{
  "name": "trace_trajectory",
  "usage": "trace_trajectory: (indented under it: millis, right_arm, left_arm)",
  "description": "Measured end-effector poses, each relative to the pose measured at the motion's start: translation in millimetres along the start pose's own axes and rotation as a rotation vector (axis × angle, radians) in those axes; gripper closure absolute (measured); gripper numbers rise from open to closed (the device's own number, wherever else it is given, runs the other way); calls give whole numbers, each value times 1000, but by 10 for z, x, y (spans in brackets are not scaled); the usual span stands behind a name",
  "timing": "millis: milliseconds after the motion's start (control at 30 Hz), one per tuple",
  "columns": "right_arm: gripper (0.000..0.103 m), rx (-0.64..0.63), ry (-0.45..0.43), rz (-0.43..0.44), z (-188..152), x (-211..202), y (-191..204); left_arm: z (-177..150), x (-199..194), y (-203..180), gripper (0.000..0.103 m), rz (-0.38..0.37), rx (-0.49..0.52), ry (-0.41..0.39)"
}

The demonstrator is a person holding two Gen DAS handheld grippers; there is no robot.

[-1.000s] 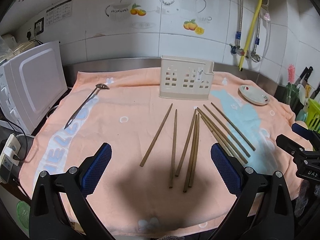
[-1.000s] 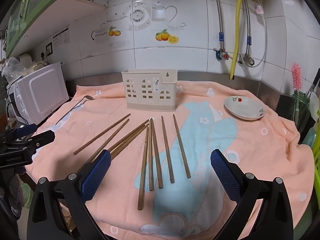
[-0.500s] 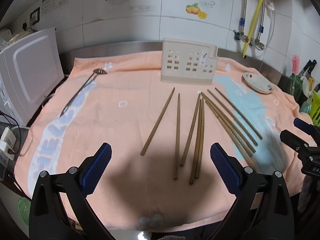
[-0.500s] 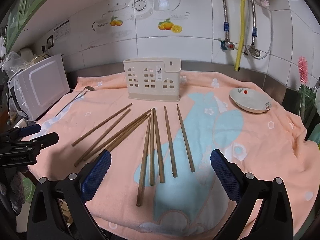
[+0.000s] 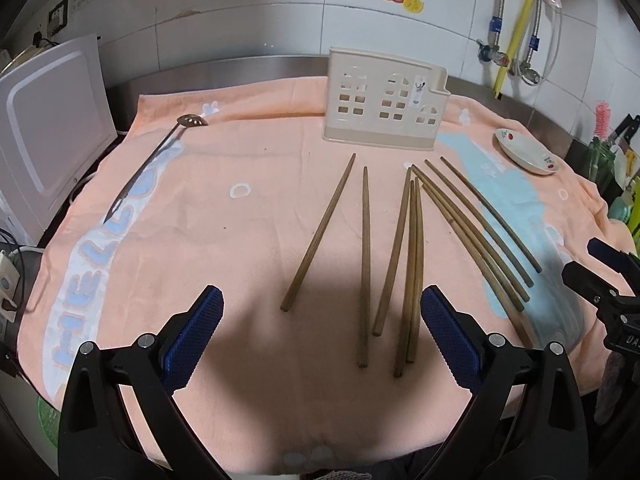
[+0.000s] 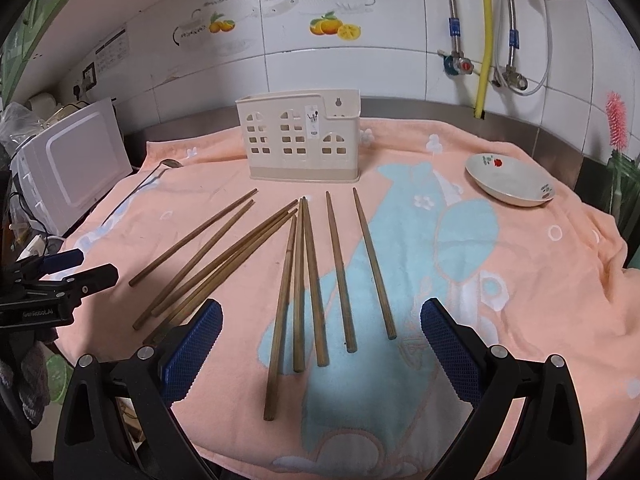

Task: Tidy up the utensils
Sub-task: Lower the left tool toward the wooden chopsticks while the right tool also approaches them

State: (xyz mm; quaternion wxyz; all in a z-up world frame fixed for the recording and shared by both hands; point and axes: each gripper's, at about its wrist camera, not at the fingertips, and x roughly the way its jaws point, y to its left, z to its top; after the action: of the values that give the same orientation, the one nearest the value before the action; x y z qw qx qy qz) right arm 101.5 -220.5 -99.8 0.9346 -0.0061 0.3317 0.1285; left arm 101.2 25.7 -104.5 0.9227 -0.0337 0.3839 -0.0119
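Both grippers nearer peach towel [image 5: 208, 216]; tiled wall [image 6: 392, 60] behind.

light: indoor, even, fairly bright; source overhead/behind cams, not in view
shadow, left view: big soft dark patch on towel [image 5: 168, 216] between the left gripper [image 5: 322, 334] fingers, reaching butt ends of chopsticks [image 5: 412, 264]
shadow, right view: fainter, along near towel edge by right gripper [image 6: 320, 340]; thin shadows under sticks
glare: mild sheen on wall tiles [image 6: 400, 44] and steel backsplash [image 5: 240, 68]; nothing blown out
distortion: strong fisheye both views; tile lines, pipes bow; black vignette in corners
focus: centre sharp; microwave [image 5: 48, 128] & edge clutter soft, smeared
blur: no motion blur; some grain in dark corners
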Motion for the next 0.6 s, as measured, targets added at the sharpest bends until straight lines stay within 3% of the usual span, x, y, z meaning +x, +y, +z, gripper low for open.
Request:
trace_trajectory:
  millis: [267, 600]
  right_arm:
    - [7, 6, 29, -1, 18, 189, -53]
    - [8, 1, 49, -7, 34, 323, -185]
  left_arm:
    - [71, 159, 4, 6, 1, 7, 21]
    - [112, 334, 51, 15, 2, 8, 54]
